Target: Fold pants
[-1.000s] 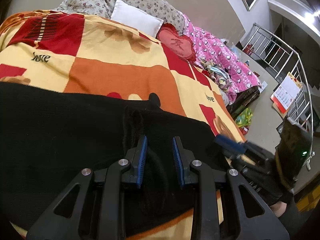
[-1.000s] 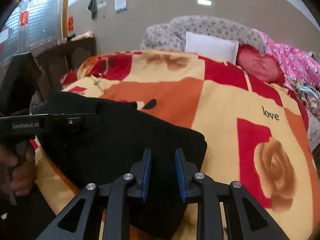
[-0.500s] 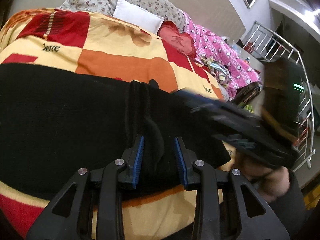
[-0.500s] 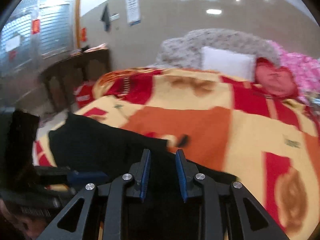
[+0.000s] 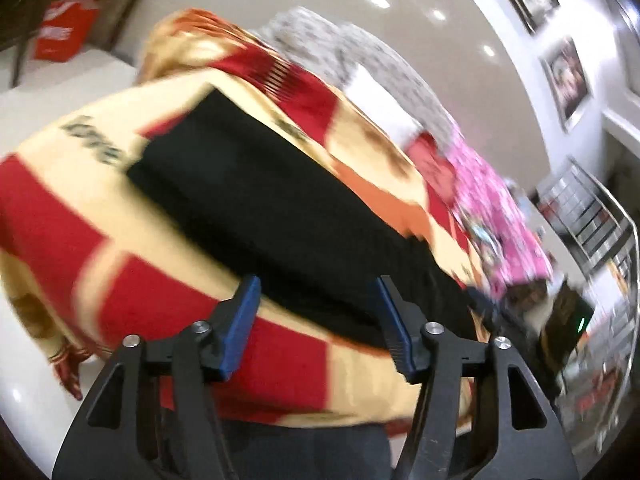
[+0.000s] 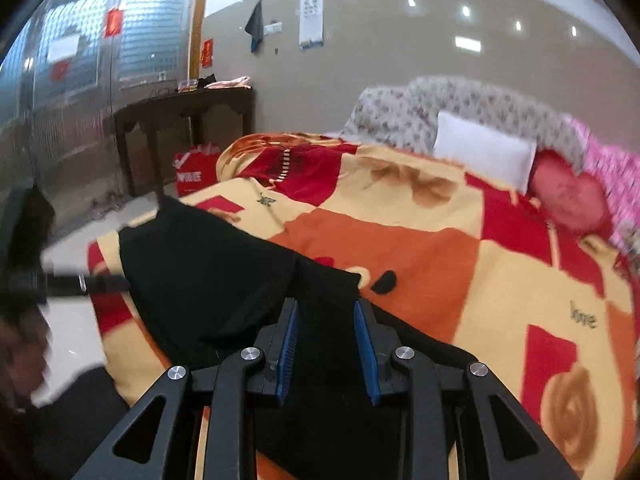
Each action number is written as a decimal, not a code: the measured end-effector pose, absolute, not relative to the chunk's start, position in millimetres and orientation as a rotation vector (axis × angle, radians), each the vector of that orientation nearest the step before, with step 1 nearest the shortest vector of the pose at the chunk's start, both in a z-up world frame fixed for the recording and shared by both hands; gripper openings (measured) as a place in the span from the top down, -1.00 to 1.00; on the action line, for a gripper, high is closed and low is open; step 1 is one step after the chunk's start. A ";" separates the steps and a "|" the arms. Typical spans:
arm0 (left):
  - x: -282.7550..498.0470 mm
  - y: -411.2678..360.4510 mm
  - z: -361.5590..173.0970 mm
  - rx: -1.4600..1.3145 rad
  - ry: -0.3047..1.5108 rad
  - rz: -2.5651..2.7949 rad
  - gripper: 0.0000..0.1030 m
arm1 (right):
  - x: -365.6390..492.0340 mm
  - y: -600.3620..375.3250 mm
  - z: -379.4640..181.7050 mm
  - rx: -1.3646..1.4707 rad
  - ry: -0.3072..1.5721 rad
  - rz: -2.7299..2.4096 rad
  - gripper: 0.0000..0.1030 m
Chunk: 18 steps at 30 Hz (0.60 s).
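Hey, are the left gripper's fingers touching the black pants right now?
Apart. The left wrist view shows the left gripper opening, its blue fingers spread wide over the blanket, nothing between them; the black pants lie beyond the tips.

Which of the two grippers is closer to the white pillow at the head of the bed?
Neither clearly. The left gripper and right gripper both sit over the black pants at the bed's foot, far from the white pillow.

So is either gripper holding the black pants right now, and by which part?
The left gripper holds nothing; its jaws are opening, clear of the black fabric pants. The right gripper is opening too, with the pants' edge between its jaws; whether it grips is unclear.
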<state>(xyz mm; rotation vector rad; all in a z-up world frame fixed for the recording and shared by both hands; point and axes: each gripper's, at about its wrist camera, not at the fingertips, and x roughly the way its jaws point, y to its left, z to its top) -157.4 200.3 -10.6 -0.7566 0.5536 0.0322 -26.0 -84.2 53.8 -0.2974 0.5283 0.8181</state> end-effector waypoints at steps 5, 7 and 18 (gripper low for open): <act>-158.5 223.0 -14.5 -0.834 0.557 0.131 -0.19 | -26.0 -69.3 32.3 -0.405 0.587 0.783 0.46; -157.0 231.2 -16.4 -0.900 0.553 0.134 -0.19 | -26.3 -72.3 31.1 -0.398 0.588 0.782 0.45; -158.1 280.6 -21.1 -1.249 0.430 0.215 -0.25 | -26.3 -74.6 30.5 -0.386 0.588 0.776 0.41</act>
